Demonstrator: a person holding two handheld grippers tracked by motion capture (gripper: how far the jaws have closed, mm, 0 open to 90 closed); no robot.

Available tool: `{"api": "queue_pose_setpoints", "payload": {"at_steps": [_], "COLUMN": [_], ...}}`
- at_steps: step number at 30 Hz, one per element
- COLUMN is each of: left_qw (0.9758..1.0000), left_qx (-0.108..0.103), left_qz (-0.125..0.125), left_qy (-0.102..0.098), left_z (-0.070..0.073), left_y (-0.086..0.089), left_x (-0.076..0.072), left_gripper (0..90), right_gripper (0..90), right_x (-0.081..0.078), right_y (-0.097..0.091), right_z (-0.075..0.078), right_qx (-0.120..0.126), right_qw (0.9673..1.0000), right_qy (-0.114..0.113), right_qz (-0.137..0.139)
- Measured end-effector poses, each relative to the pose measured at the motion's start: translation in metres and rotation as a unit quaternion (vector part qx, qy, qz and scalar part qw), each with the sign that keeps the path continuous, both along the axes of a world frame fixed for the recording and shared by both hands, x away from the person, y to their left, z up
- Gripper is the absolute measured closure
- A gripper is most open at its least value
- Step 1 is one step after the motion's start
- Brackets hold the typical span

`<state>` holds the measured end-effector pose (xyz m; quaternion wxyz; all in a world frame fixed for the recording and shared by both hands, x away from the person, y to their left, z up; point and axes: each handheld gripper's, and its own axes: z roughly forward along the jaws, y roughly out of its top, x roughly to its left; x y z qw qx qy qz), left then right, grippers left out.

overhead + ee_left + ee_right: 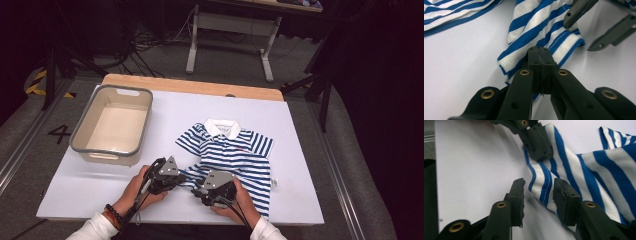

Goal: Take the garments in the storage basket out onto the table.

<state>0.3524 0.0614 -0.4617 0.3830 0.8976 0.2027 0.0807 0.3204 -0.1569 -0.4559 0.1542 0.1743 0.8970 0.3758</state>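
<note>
On the white table (90, 190), the left claw (541, 56) is pinching the shirt (235, 155)'s near-left hem corner, while the right claw (538, 192), spread, is straddling the hem just right of it.

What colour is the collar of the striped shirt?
The collar is plain white, while the shirt has blue and white stripes. The high view shows it best.

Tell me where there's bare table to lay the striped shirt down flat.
Bare white table runs right of the shirt to the table's edge, along the far edge behind the collar, and in the near left corner in front of the tub. It is crowded at the shirt's near hem, where both grippers work.
</note>
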Motion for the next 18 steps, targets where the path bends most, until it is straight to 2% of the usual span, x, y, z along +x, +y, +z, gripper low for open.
{"api": "queue_pose_setpoints", "payload": {"at_steps": [4,7,10,12,14,18], "left_qw": [1.0,1.0,0.9999,0.9997,0.9995,0.999], "left_qx": [0.0,-0.001,-0.01,-0.012,-0.021,-0.018], "left_qz": [-0.001,-0.003,-0.009,-0.014,-0.02,-0.039], "left_qy": [-0.001,-0.003,-0.009,-0.017,-0.013,-0.013], "left_z": [0.0,0.002,0.009,0.014,0.017,0.021], "left_y": [0.0,0.001,0.004,0.006,0.009,0.012], "left_x": [-0.001,-0.002,-0.007,-0.011,-0.017,-0.032], "left_gripper": [89.9,90.0,90.0,90.0,90.0,90.0], "right_gripper": [79.3,86.1,87.5,87.7,87.7,87.7], "right_x": [0.002,0.001,-0.002,-0.005,-0.01,-0.02], "right_y": [-0.001,-0.004,-0.008,-0.01,-0.014,-0.022], "right_z": [0.001,0.005,0.009,0.012,0.016,0.021], "right_qx": [-0.003,0.002,0.009,0.007,0.012,0.011], "right_qw": [0.9999,0.9999,1.0,1.0,0.9999,0.9996], "right_qy": [-0.009,-0.01,0.0,-0.004,0.003,0.009], "right_qz": [-0.014,-0.008,-0.001,0.004,0.011,0.026]}}
